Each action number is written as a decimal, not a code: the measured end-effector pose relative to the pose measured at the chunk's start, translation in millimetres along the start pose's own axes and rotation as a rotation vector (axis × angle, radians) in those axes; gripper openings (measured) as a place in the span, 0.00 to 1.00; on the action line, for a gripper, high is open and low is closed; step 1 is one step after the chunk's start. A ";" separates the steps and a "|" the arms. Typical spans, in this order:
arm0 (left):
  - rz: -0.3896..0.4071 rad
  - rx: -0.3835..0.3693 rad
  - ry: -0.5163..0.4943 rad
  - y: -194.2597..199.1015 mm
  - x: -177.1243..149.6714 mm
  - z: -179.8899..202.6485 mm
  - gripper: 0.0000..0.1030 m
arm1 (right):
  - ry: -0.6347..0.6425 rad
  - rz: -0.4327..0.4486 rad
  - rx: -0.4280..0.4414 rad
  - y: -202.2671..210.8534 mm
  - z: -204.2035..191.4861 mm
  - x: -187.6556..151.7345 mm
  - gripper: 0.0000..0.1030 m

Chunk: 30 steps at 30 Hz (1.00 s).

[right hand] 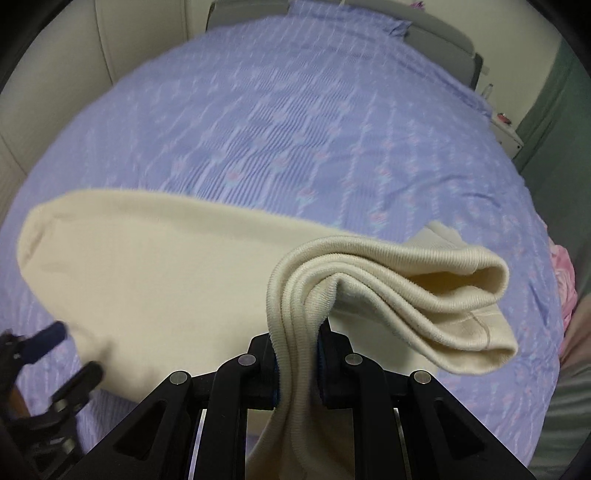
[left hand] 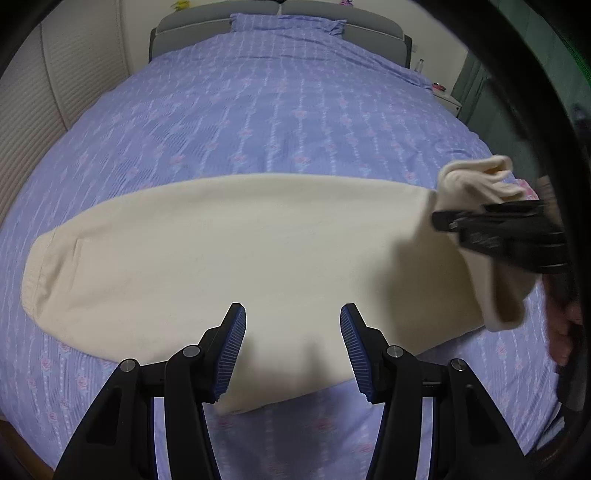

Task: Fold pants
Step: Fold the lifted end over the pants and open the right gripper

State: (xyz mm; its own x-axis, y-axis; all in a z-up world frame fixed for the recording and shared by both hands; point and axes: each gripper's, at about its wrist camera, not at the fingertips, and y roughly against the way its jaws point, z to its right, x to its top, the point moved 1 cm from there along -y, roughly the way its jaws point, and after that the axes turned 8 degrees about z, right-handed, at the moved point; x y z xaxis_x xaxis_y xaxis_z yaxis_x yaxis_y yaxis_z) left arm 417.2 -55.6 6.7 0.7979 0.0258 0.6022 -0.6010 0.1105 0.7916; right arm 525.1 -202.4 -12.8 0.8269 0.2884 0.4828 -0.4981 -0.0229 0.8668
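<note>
Two grippers in view, no brand marks or readable writing on either, or on the cloth.

Your right gripper (right hand: 298, 354): jaws closed down tight on the ribbed cuffs (right hand: 388, 280) of the cream pants (right hand: 155, 273). Several ribbed layers stack between the blue pads; you can see the bunch rise out of the jaws, arch over, and flop to the right with the hem openings facing right. From the left wrist view the same gripper (left hand: 443, 221) sits at the far right end of the garment, gathered cuff cloth standing above it, lifted off the bedspread.

Your left gripper (left hand: 293, 347): jaws spread wide, blue ribbed pads (left hand: 232, 350) apart with nothing between them. It hovers over the near edge of the pants (left hand: 236, 258), about mid-length; whether the pad tips touch the cloth cannot be told. In the right wrist view it shows blurred at lower left (right hand: 62, 354), also parted.

Pants lie flat, long-ways across the bed, waistband end (left hand: 35, 273) to your left, leg end raised at right in the right gripper. Lavender floral bedspread (left hand: 258, 110) underneath, grey headboard (left hand: 192, 27) at the far end, white nightstand (left hand: 448, 99) beyond the right corner. Pink cloth (right hand: 563, 273) at the bed's right edge.
</note>
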 end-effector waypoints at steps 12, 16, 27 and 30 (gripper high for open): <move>-0.026 0.041 0.051 -11.6 -14.5 -58.1 0.51 | 0.013 -0.098 0.013 -30.4 -72.5 0.4 0.16; -0.015 0.070 0.046 4.3 -25.2 -78.2 0.51 | 0.017 -0.110 0.035 -33.4 -94.4 3.7 0.16; -0.047 0.123 0.047 2.4 -34.6 -97.9 0.51 | 0.093 -0.171 0.014 -64.4 -146.8 -3.1 0.23; -0.052 0.124 0.045 2.1 -35.3 -95.5 0.55 | 0.082 -0.170 0.069 -62.2 -152.3 -4.7 0.37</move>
State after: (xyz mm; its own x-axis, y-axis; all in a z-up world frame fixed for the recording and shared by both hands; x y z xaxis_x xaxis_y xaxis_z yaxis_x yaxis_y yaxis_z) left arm 392.2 38.6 -22.9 0.8277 0.0685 0.5570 -0.5576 -0.0109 0.8300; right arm 512.4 -56.5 -88.0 0.8722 0.3704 0.3194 -0.3317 -0.0321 0.9428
